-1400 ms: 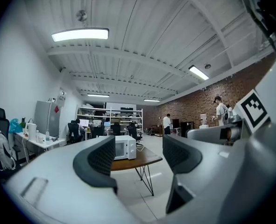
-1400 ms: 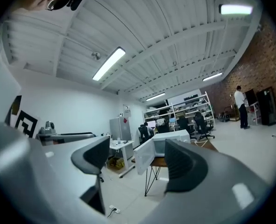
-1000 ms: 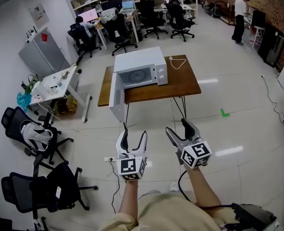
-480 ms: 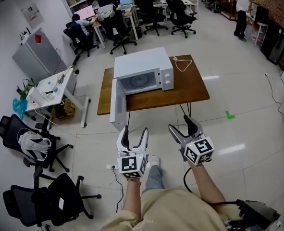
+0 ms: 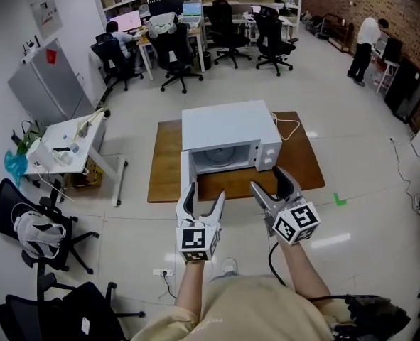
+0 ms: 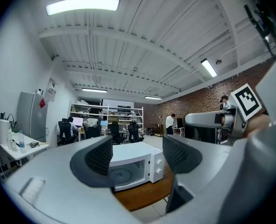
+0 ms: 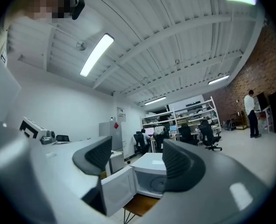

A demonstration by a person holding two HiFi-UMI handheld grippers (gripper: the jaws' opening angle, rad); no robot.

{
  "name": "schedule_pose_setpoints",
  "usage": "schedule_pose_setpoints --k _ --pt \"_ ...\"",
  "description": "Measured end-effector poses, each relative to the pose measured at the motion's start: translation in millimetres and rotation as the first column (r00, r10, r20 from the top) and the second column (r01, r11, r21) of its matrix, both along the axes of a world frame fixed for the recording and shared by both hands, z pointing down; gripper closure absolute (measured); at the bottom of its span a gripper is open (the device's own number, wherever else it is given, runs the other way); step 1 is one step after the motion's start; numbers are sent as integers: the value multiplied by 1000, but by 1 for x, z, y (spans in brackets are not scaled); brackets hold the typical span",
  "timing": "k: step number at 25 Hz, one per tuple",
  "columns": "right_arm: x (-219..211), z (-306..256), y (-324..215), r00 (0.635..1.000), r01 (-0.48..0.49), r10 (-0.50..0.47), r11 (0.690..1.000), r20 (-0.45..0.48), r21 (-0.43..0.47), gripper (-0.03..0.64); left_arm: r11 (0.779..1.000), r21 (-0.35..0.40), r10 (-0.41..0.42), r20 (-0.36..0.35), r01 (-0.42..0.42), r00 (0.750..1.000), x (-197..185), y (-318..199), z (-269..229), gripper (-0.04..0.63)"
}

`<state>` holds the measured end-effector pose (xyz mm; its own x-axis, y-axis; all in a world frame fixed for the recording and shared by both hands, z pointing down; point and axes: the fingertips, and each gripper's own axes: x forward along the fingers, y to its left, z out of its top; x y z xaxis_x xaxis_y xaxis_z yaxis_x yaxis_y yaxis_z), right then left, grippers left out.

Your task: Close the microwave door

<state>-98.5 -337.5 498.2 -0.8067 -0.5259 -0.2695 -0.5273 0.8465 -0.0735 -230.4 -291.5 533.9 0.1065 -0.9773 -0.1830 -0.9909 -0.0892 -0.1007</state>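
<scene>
Nearest to me, at the lower centre of the head view, the left gripper (image 5: 204, 194) is released, its jaws standing wide with nothing between the pads. The right gripper (image 5: 268, 180) beside it is likewise spread and empty. A second ago both grippers were framed against bare floor, well short of the table (image 5: 165, 163). Now their tips overlap its front edge in the picture, because I have walked forward and the table has slid from the upper middle of the frame to the centre. The microwave (image 5: 224, 128) sits on that table. Its door (image 7: 115, 189) is swung out at the left, as the right gripper view shows at lower centre, and the cavity (image 5: 220, 158) faces me. The door has not moved across these moments, and neither gripper touches it. I judge the approach nearly complete. The remaining step is to bring one gripper to the outer face of the door and push it toward the cavity. Beyond, at the top of the frame, are office chairs (image 5: 175, 48) and a standing person (image 5: 366, 38).
</scene>
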Motion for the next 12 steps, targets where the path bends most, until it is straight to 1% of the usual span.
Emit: schedule_pose_setpoints --k 2,5,8,10,11,12 --pt "-29 14 -11 999 24 -24 1000 -24 9 287 1000 -18 -17 3 17 1000 -36 -14 18 276" --pt "-65 15 -34 999 29 -28 1000 -39 7 287 995 -88 -43 -15 42 999 -97 -38 38 276" --pt "-72 14 -69 999 11 -12 1000 -43 -24 288 984 -165 -74 -32 68 997 -138 -56 52 275" --pt "-71 30 -88 998 6 -8 999 -56 -42 287 974 -210 -99 -35 89 994 -158 -63 74 275" --pt "-69 39 -98 998 5 -8 999 -63 -51 287 967 -242 -91 -48 77 995 -163 -68 87 276" --pt "-66 44 -109 998 9 -13 998 -69 -62 287 958 -287 -58 -87 30 994 -164 -75 100 275"
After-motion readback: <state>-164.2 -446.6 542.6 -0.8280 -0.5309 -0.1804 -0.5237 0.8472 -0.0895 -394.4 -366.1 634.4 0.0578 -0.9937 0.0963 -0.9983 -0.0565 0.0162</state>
